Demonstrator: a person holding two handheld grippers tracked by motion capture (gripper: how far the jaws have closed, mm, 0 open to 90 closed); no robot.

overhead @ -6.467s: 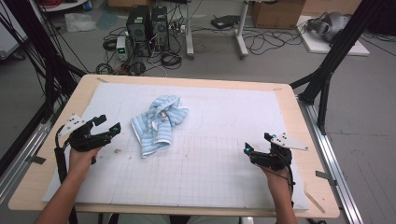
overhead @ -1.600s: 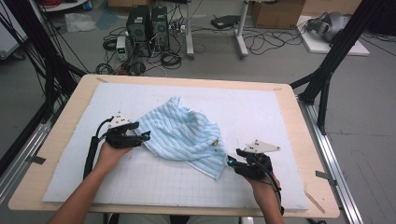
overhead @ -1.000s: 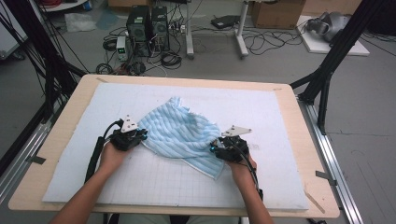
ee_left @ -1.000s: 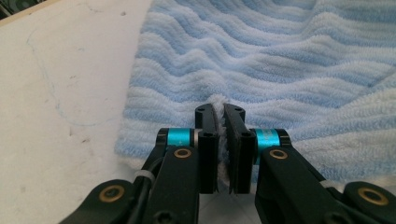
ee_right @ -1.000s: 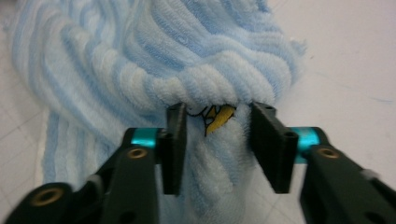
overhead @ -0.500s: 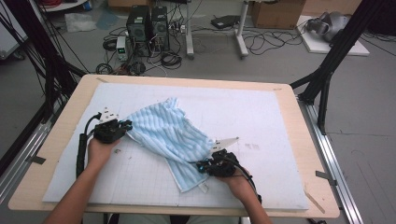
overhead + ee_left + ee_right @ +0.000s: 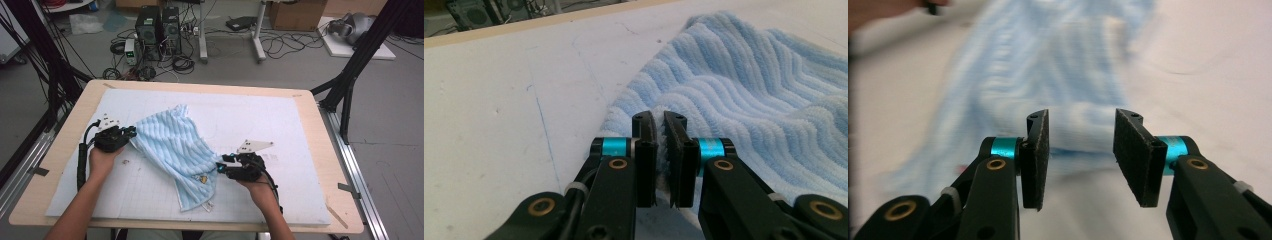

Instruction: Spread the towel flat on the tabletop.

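Fingers of the left gripper (image 7: pixel 659 150) are pinched nearly together on an edge of the pale blue striped towel (image 7: pixel 175 150), a thin fold of terry showing between the two black pads in the left gripper view. Fingers of the right gripper (image 7: pixel 1080 155) stand apart at a middling width, having just been opening; in the right gripper view the towel lies blurred beyond them, and no cloth is pressed by either pad. From above, the towel stretches in a long diagonal band across the white mat (image 7: pixel 280 125) that covers the desk (image 7: pixel 320 150): its upper end sits near the middle-left of the mat, one side is drawn out to the left gripper (image 7: pixel 131 132), and its lower end trails toward the person's edge, with a small printed patch and a label near that end. The right gripper (image 7: pixel 220 168) sits just beside the towel's right edge, close to that patch, its grey three-cornered plate on top. Each gripper is held in a hand coming in from the bottom, a black cable looping beside the left forearm. Beyond the desk, computer towers (image 7: pixel 159 22) and tangled cables lie on the floor.
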